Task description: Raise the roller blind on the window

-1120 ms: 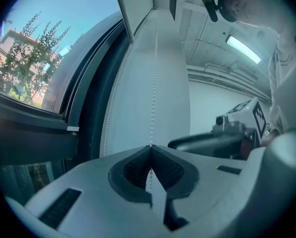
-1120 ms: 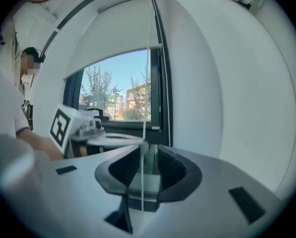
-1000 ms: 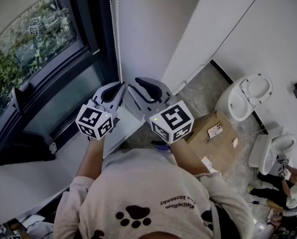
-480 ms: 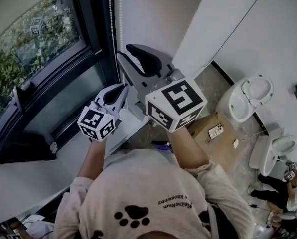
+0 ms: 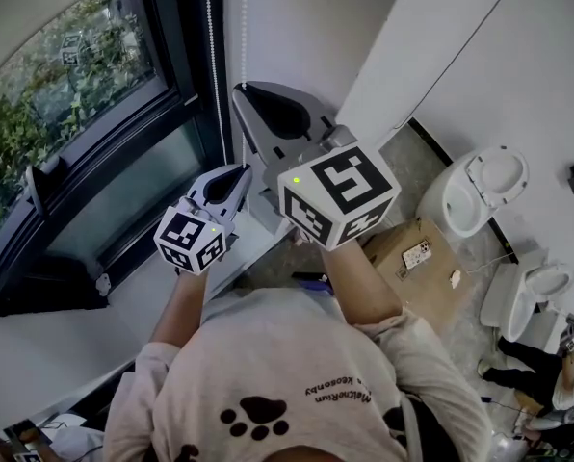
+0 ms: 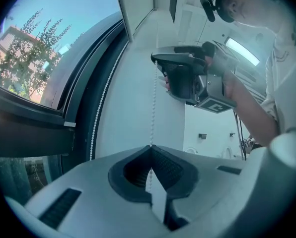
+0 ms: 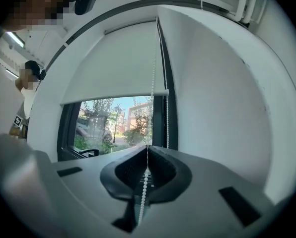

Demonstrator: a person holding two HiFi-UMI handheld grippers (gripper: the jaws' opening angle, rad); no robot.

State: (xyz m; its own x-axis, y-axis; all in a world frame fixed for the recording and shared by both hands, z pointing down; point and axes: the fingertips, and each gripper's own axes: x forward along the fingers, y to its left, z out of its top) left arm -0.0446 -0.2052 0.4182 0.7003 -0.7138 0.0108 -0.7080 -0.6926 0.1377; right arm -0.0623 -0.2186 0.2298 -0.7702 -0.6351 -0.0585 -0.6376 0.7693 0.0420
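Closing on the bead chain (image 5: 245,27) beside the window (image 5: 70,85), the right gripper (image 5: 241,92) is pinching it above the left gripper (image 5: 243,169), which is clamping the same strand, while the roller blind (image 7: 113,66) is hanging partly lowered

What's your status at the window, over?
Left gripper shut on bead chain; right gripper shut on same chain, higher up. Roller blind partway down, window pane showing below. Nothing seen fouling the chain.

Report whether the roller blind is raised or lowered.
Partly lowered: the roller blind covers the window's top; trees show below its bottom bar.
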